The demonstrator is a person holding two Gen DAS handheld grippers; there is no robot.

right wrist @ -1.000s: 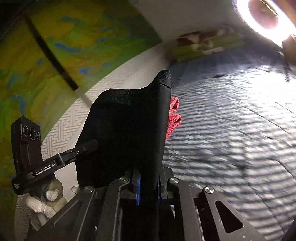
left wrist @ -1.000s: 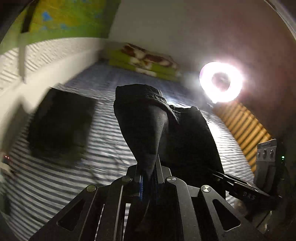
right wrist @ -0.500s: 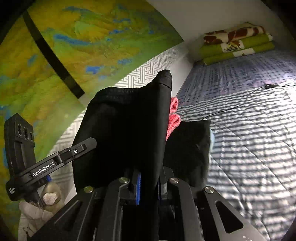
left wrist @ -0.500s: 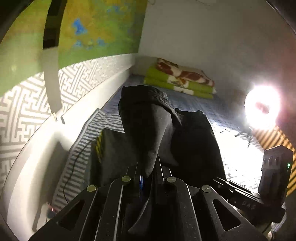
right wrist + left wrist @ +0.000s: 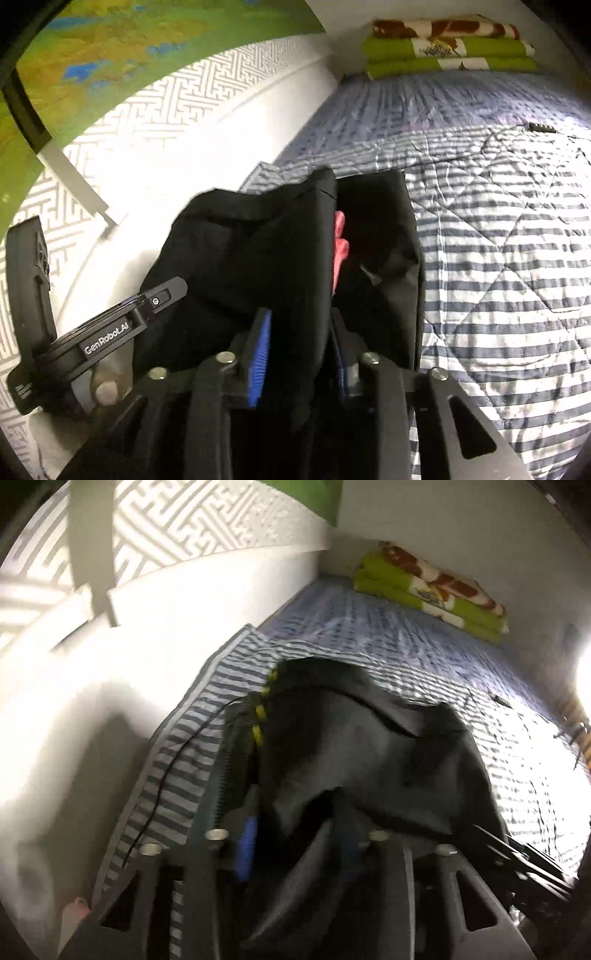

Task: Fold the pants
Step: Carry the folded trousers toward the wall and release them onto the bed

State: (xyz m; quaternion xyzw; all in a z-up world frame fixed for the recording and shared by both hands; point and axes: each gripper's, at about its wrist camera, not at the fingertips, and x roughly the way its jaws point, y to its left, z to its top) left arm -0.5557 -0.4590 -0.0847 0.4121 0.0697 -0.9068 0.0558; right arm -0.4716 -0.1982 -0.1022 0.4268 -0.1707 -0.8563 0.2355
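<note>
The black pants hang bunched in front of both cameras, low over a stack of dark folded clothes beside the wall. My left gripper has its jaws opening, and the cloth lies loosely between them, away from the bare blue pad. In the right wrist view the pants drape down through my right gripper. Its jaws are opening too, with the left blue pad uncovered. A pink cloth shows behind the pants, against the dark stack.
A striped quilt covers the bed to the right. A white wall rises close on the left. Folded green blankets lie at the bed's far end. A thin black cable runs along the quilt's edge. A bright lamp glares at the right.
Both grippers carried the pants toward the wall and down over the dark stack. Their jaws, shut on the cloth before, now stand apart, and the pants sag.
</note>
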